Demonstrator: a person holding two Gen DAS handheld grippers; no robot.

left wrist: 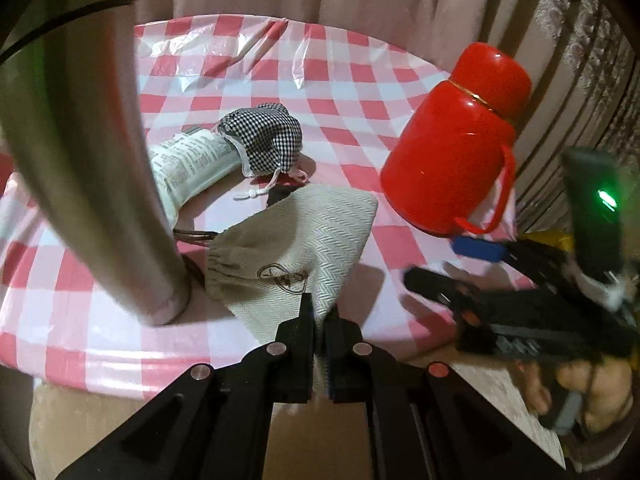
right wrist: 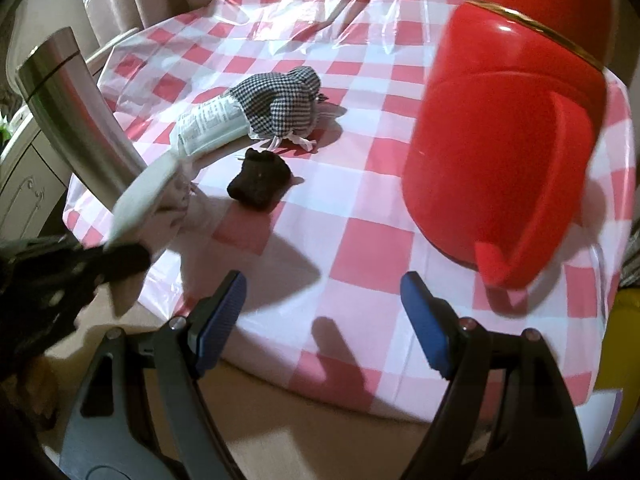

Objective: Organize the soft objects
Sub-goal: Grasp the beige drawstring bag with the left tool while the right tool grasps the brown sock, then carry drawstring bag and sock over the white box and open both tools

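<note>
A round table, covered in a red-and-white checked plastic cloth creased toward twelve o'clock, carried everything. A tall steel flask stood at its nine o'clock edge. Near the centre lay a white printed tube, its far end tucked inside a black-and-white checked pouch with loose drawstrings trailing toward six o'clock. Just beside them, toward six o'clock, sat a small dark lump of fabric, apart from the pouch. A glossy red jug with a gold band and side handle stood at three o'clock. A beige herringbone drawstring bag lay partly on the cloth near seven o'clock, beside the flask.
</note>
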